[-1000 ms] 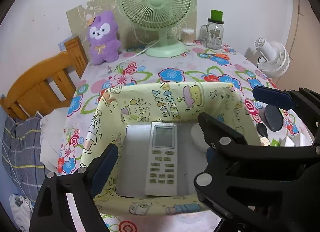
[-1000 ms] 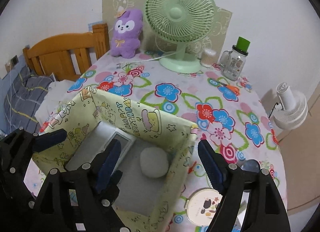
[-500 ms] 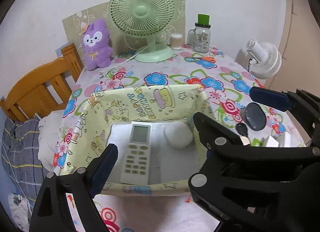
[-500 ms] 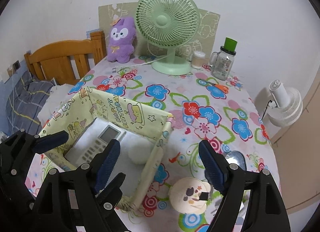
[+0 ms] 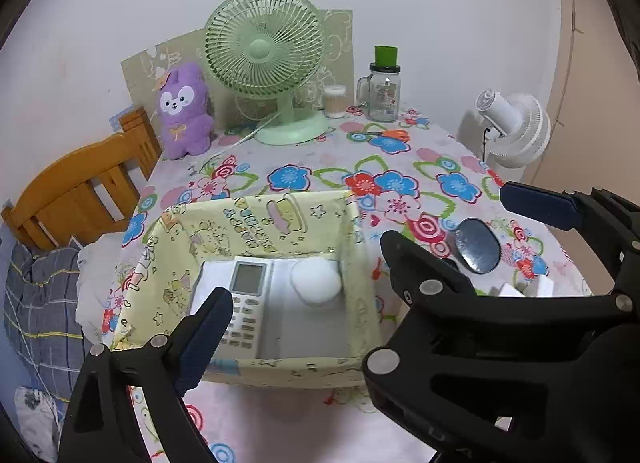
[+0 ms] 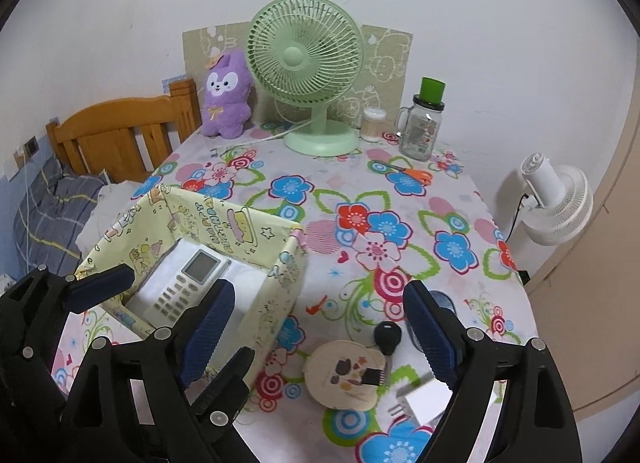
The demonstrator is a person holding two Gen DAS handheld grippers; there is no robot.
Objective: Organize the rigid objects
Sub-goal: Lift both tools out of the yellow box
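Ahead of the left tool (image 5: 304,259), a yellow fabric box (image 5: 256,223) sits on the flowered desk (image 5: 400,167) with a white remote control (image 5: 246,303) and a white round object (image 5: 316,281) lying side by side on its floor. The left tool is spread wide and grips nothing, and its jaws have just been opening a little further with only air between them. The right tool (image 6: 320,327) is likewise spread and empty; its jaws have just been opening too, and nothing sits between them. Below and ahead of the right tool, outside the box and to its right, several loose items lie on the desk: a round cream case with cartoon print (image 6: 346,375), a black car key (image 6: 387,337) just beyond it, a white plug adapter (image 6: 420,399) near the right finger, and a dark oval mirror (image 5: 478,245), clearer from the left wrist. Judging from this layout, two items are already stowed and the step in hand looks like lining up for the next pick. The next move probably calls for lowering the right tool over one of the loose items, most likely the round case or the key between its fingers, squaring the jaws to it, closing, then carrying it left over the soft box wall without snagging the fabric.
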